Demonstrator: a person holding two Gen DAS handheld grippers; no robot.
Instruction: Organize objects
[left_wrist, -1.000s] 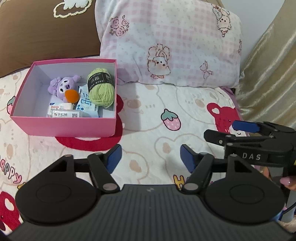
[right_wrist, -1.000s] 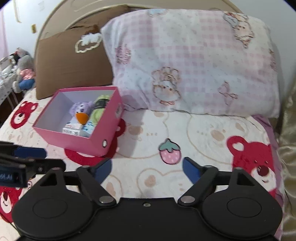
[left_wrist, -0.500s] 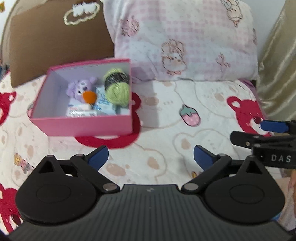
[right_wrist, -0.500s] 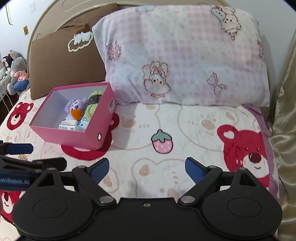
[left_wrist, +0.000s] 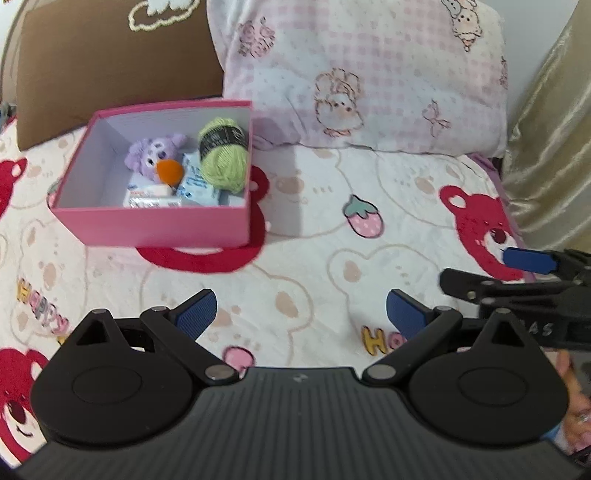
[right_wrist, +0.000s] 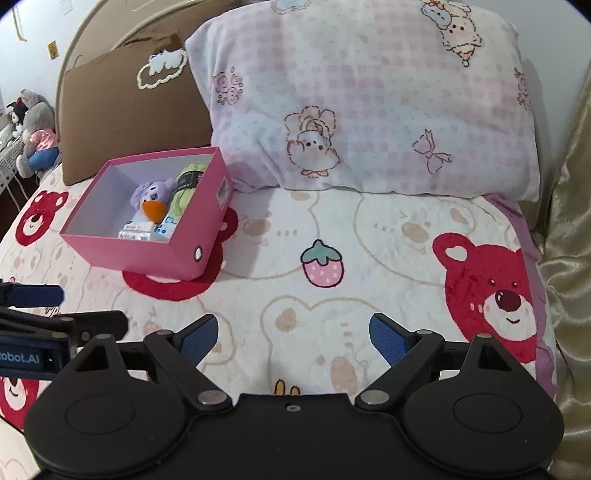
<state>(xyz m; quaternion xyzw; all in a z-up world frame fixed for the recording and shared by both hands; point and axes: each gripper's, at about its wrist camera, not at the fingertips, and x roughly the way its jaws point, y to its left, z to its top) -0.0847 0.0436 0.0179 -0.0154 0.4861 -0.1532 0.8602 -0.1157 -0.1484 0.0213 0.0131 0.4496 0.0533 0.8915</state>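
Note:
A pink box (left_wrist: 147, 225) sits on the bed at upper left, also in the right wrist view as the pink box (right_wrist: 125, 254). Inside lie a purple plush with an orange beak (left_wrist: 155, 155), a green yarn ball (left_wrist: 221, 158), blue-white packets (left_wrist: 197, 184) and a small white carton (left_wrist: 151, 195). My left gripper (left_wrist: 300, 314) hovers open over the bedspread, short of the box, with nothing between its pads. My right gripper (right_wrist: 293, 336) is open and empty too, to the right of the box. Each view shows the other gripper's fingers (left_wrist: 528, 260) (right_wrist: 33, 295) at its side edge.
A pink checked pillow (left_wrist: 362, 74) and a brown cushion (left_wrist: 110, 62) lean against the headboard behind the box. Gold curtain fabric (right_wrist: 569, 221) borders the bed on the right. Stuffed toys (right_wrist: 33, 125) sit beyond the bed's left edge. A hand's fingers (left_wrist: 569, 369) show at lower right.
The left gripper's jaws have spread wider. It has drawn back from the box, which now looks smaller and nearer the view's middle. The right gripper has hardly moved.

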